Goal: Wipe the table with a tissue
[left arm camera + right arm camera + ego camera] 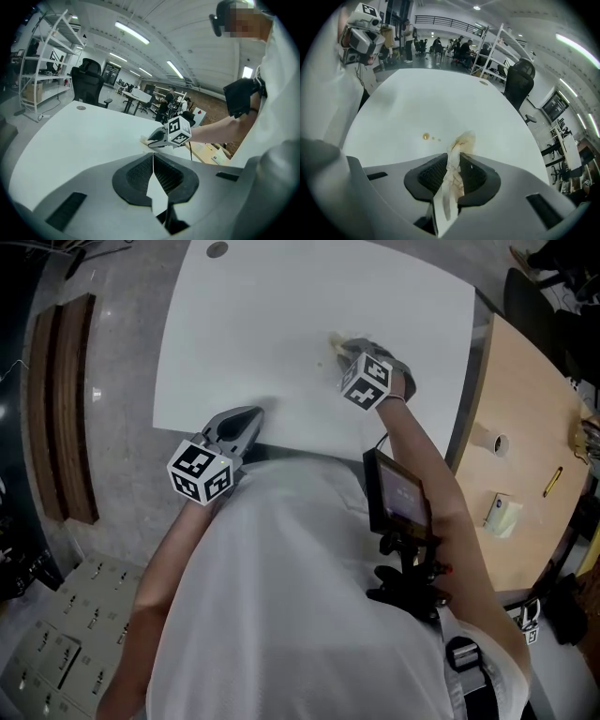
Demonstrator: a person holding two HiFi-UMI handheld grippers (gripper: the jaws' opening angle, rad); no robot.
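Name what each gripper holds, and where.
Right gripper: shut on the tissue, gripped along its middle, stained end protruding. Left gripper: shut, empty.

Open run over the white table (pixel 244 343): we see broad bare top left of and beyond the right gripper (pixel 345 348). Low things only: a flat round cap (pixel 217 249) at the far corner, and brown drops (pixel 425 136) just ahead of the stained tissue (pixel 459 145) pinched in that gripper. The left gripper (pixel 253 416), jaws together, sits at the near edge. A wooden desk (pixel 525 418) bounds our right. A black chair (pixel 89 84) stands past the far edge.
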